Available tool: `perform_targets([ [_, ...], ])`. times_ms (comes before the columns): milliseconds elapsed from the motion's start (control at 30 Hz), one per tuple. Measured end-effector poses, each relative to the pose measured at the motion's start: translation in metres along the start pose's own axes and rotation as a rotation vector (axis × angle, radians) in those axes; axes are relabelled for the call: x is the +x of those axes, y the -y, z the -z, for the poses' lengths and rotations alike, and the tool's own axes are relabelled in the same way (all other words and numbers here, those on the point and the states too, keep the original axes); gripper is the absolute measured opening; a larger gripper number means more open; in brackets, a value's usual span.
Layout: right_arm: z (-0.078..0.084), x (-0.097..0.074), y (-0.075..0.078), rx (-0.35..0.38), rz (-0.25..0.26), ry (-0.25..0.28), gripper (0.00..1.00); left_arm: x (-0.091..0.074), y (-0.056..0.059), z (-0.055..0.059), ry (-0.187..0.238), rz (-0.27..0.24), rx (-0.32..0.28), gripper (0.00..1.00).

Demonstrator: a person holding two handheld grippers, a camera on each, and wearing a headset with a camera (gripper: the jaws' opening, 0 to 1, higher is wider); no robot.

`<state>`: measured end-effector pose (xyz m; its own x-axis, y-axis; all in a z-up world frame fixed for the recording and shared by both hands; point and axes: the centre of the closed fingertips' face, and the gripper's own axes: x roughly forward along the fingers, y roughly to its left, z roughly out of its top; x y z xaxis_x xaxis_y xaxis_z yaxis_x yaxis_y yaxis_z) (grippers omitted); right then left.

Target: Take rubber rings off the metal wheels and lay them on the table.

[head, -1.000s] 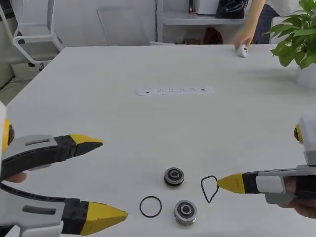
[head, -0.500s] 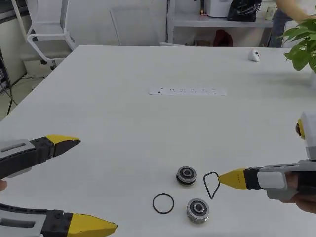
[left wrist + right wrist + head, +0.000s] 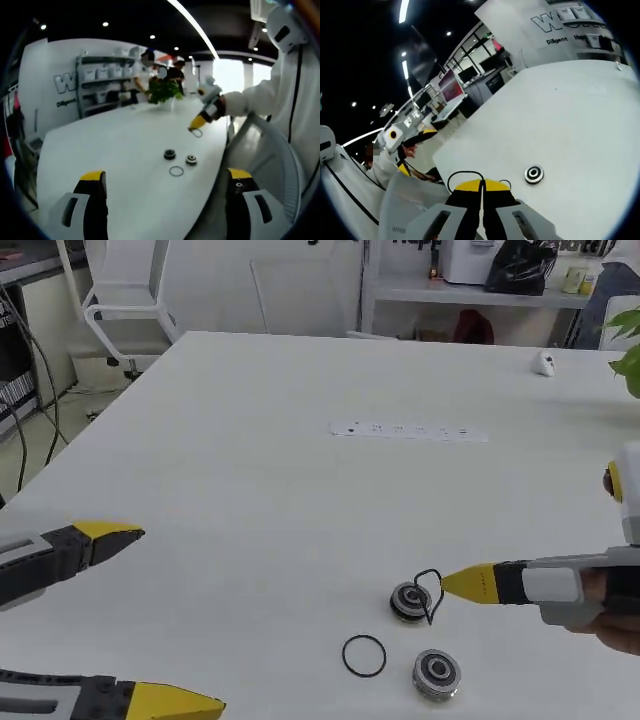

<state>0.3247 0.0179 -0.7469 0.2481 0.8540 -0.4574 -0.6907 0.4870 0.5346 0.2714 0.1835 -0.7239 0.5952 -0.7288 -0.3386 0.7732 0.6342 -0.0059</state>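
**Setting the second ring down clear of the wheels**

The right gripper (image 3: 449, 583) is clenched, its yellow tips pinching a rubber ring (image 3: 428, 598) that hangs from them as a squeezed, teardrop loop. Right at those tips, under the dangling loop, sits a metal wheel (image 3: 407, 601); from the head view the ring overlaps it, though I cannot tell whether the two touch. As I read it, the step is to lay this ring on the table (image 3: 250, 490), so the loop should be carried sideways off the wheel first. Otherwise it may drape over the hub or catch on it when released.

A little further out, below and ahead of the tips, lies the first ring (image 3: 363, 655), flat on the table, with the second wheel (image 3: 437, 671) just beside it. The bare patch between the gripper and that ring looks like the safest landing place. Lower until the loop's bottom rests on the surface, then open the jaws gently so the ring springs back round without hopping.

Well apart from all this, the left gripper (image 3: 178, 618) hangs released, its jaws spread wide, grasping nothing. A power strip (image 3: 408, 430) lies far beyond the work.
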Motion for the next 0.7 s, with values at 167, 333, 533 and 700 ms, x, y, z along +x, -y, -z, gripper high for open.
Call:
perform_targets([
  [167,0.003,0.015,0.001,-0.033,0.013,-0.013,0.00,-0.005,-0.002,0.006,0.005,0.002,-0.011,1.00],
  [333,0.012,0.030,0.007,-0.051,0.049,-0.062,0.00,-0.014,-0.015,0.016,-0.007,-0.022,-0.022,1.00],
  [533,0.017,0.044,0.018,-0.079,0.094,-0.112,0.00,-0.019,-0.025,0.019,0.004,-0.037,-0.033,0.99],
  [700,0.022,0.056,0.025,-0.068,0.105,-0.143,0.00,-0.018,-0.031,0.024,0.002,-0.043,-0.044,0.99],
])
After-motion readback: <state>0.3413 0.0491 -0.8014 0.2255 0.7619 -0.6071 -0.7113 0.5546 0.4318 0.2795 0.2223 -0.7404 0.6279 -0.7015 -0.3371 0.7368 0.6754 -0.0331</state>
